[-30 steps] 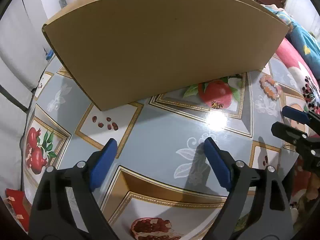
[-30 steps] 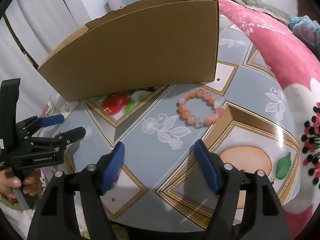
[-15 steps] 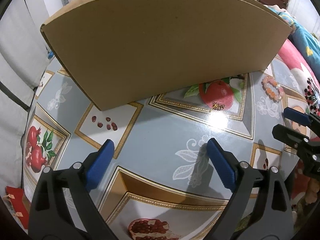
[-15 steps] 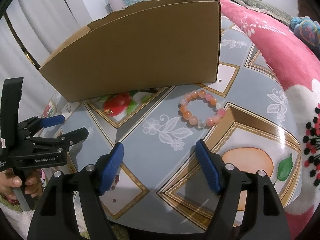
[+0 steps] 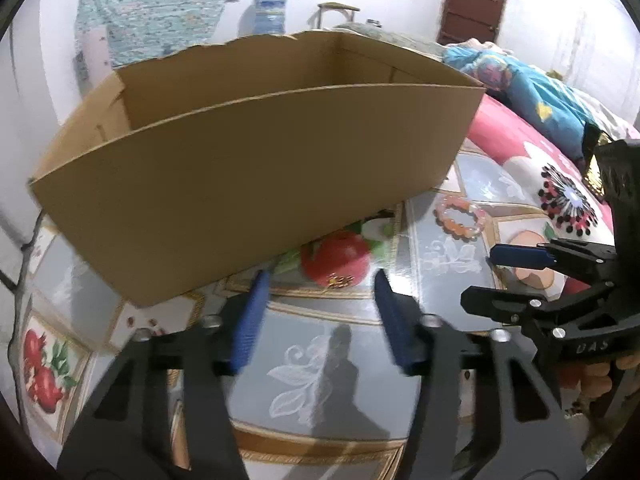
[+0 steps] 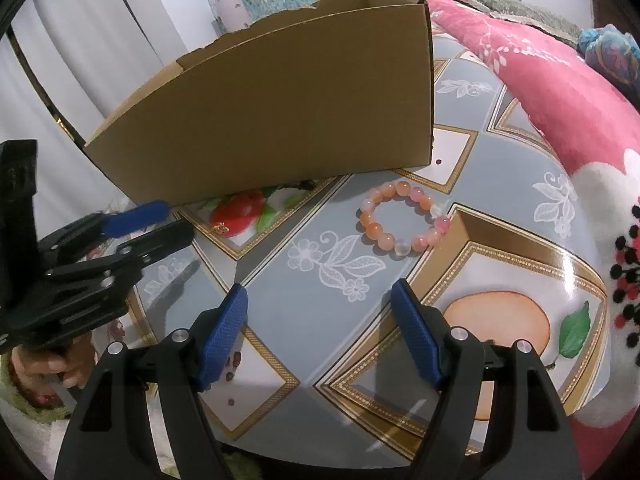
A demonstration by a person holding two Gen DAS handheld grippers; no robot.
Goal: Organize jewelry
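In the left wrist view, the left gripper (image 5: 320, 292) hangs over the patterned tablecloth (image 5: 336, 344); its jaws have just been closing, but the blue pads are still apart and nothing is between them. Just past the tips there is a small gold piece of jewelry (image 5: 339, 279) lying on a printed red fruit, close to the lower edge of the open cardboard box (image 5: 256, 176). The beaded bracelet (image 5: 460, 218) lies flat on the cloth to the right, near the box corner. The right gripper (image 5: 500, 276) comes in from the right edge, with its jaws apart. In the right wrist view, the right gripper (image 6: 320, 304) is wide apart and holds nothing; the bracelet (image 6: 402, 220) lies ahead of it, a little to the right, not touching the pads. The box (image 6: 280, 104) stands behind, the gold piece (image 6: 220, 227) is at its foot, and the left gripper (image 6: 168, 222) points toward that piece. A pink floral blanket (image 6: 560, 92) lies at the right.
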